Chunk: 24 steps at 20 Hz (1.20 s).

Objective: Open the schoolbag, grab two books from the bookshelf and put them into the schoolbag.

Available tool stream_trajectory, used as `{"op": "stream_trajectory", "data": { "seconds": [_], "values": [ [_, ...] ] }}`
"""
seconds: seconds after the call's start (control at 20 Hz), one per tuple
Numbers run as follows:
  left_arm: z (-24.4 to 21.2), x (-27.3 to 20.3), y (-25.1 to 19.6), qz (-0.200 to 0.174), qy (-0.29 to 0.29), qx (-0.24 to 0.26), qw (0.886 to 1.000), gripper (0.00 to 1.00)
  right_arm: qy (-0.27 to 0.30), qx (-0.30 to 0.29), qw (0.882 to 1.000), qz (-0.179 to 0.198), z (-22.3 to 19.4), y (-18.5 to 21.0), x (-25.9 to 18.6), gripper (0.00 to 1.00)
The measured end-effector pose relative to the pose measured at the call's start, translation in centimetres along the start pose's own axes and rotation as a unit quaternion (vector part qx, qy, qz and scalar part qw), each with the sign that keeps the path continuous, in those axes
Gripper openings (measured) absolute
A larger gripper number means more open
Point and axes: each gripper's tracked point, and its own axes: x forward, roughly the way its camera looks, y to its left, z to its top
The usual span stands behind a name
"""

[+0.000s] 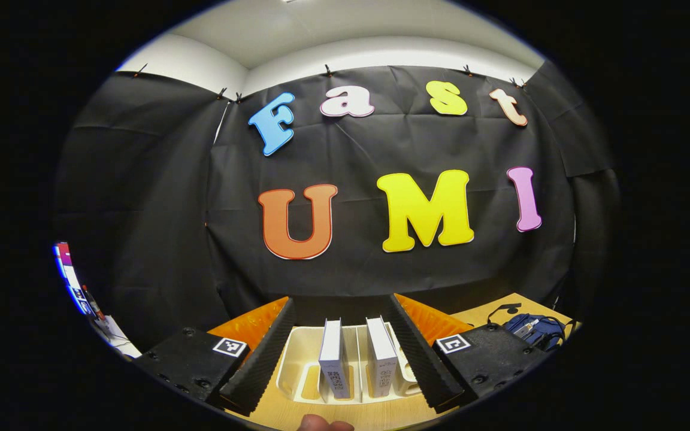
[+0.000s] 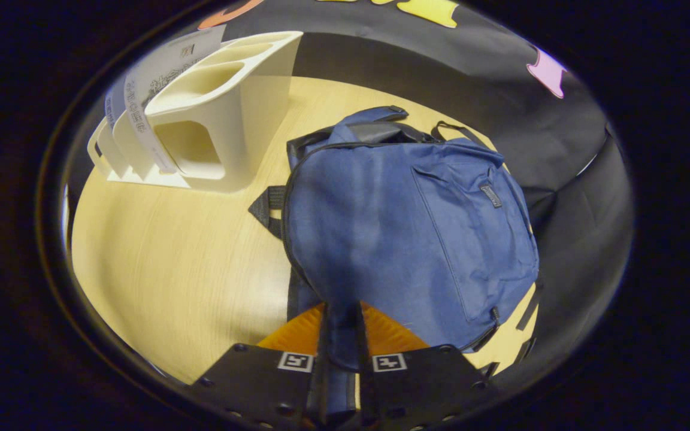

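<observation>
We see the table [image 2: 165, 263] as the largest thing here, pale wood with a broad bare stretch in front of the rack, which gives us open room for swinging a book across; its far edge meets the black booth wall, so there is little room behind the bag.

Next comes the schoolbag [image 2: 405, 227], lying flat on the table to the right of the rack, front pocket upward and, as far as we can tell, not opened; it is soft cloth, so we judge it will sag and fold when pulled, and the flap must be held up or it will fall back over the mouth. The right gripper [image 2: 342, 335] is clenched on a fold of the bag's near edge, both fingers pressing the cloth between them.

The bookshelf [image 1: 297, 365], a cream plastic rack, looks stiff and light; we think it may slide or tip if a book drags on its dividers.

The two books [image 1: 334, 359] stand upright in it, apart from each other; they look rigid, fairly heavy for their size, with smooth covers, so we would pinch one across the covers near the top.

The left gripper [image 1: 339, 350] is spread wide, its fingers either side of both books, holding nothing.
</observation>
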Motion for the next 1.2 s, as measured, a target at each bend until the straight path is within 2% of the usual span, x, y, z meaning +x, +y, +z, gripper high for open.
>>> {"op": "stream_trajectory", "data": {
  "seconds": [0.1,0.25,0.65,0.9,1.2],
  "values": [
    [-0.1,0.0,0.0,0.002,0.002,-0.005,1.000,0.99,0.000,0.001,1.000,0.005,0.1,0.0,-0.3,0.06],
    [-0.2,0.0,0.0,0.003,0.004,-0.009,1.000,0.99,-0.009,0.001,1.000,0.014,0.5,-0.4,-0.8,0.00],
    [-1.3,0.1,0.1,0.008,0.030,-0.015,0.999,0.99,-0.043,0.015,0.998,0.044,2.3,-2.6,-5.3,0.00],
    [-1.7,0.9,-0.7,-0.002,0.045,-0.018,0.999,0.99,-0.084,0.015,0.995,0.044,5.0,-6.8,-9.5,0.00],
    [-1.3,2.6,-0.9,-0.004,0.064,-0.013,0.998,0.99,-0.112,0.026,0.993,0.023,7.9,-14.5,-12.0,0.00]
  ]
}}
